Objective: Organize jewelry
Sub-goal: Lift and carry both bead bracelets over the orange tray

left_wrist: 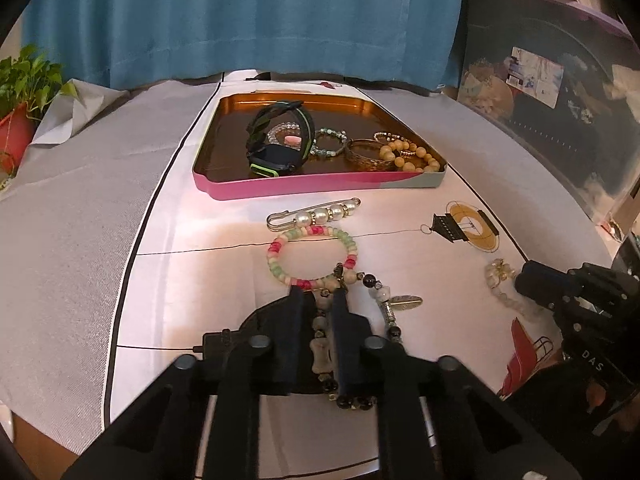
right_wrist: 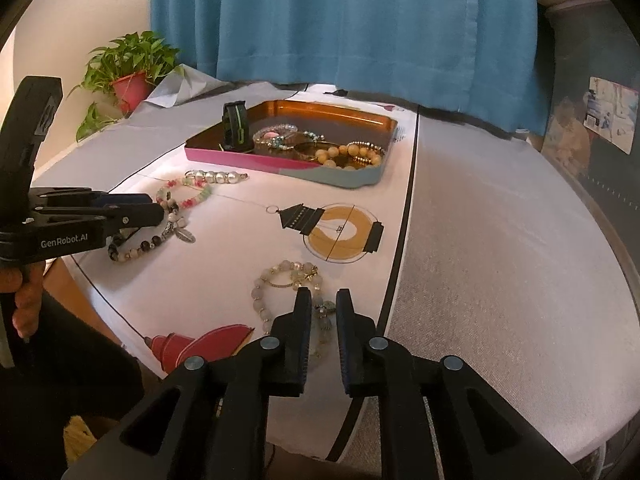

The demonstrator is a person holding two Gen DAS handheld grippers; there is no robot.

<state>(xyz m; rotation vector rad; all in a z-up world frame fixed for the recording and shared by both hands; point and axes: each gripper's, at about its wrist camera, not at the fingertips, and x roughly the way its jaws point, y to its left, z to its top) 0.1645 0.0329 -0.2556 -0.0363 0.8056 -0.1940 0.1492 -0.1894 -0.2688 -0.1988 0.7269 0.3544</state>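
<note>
Blue curtains (right_wrist: 344,20) hang behind a surface draped in white printed cloth (left_wrist: 200,280), with a potted green plant (right_wrist: 130,68) at its far left corner.

Left gripper (left_wrist: 318,294): its jaws stand narrowly apart, straddling a strand of the mixed bone-and-black-bead bracelet with a silver feather charm (left_wrist: 384,304), which lies flat on the cloth; whether the pads actually pinch the beads I cannot tell.

Right gripper (right_wrist: 324,298): its jaws are also narrowly apart, set over the near end of a pale translucent-bead bracelet with gold links (right_wrist: 280,280) lying on the cloth; contact is unclear.

Four pieces lie loose on the cloth: those two bracelets, a pink, green and cream beaded bracelet (left_wrist: 312,256) touching the feather-charm one, and a silver pin with four pearls (left_wrist: 316,214) just beyond it.

One pink-sided metal tray with a coppery inside (left_wrist: 304,188) sits farther back, holding a black and green smartwatch (left_wrist: 276,140) standing on its strap, a tan wooden-bead bracelet (left_wrist: 408,156), a gold bangle (left_wrist: 366,154) and several smaller beaded bracelets I cannot count surely.
</note>
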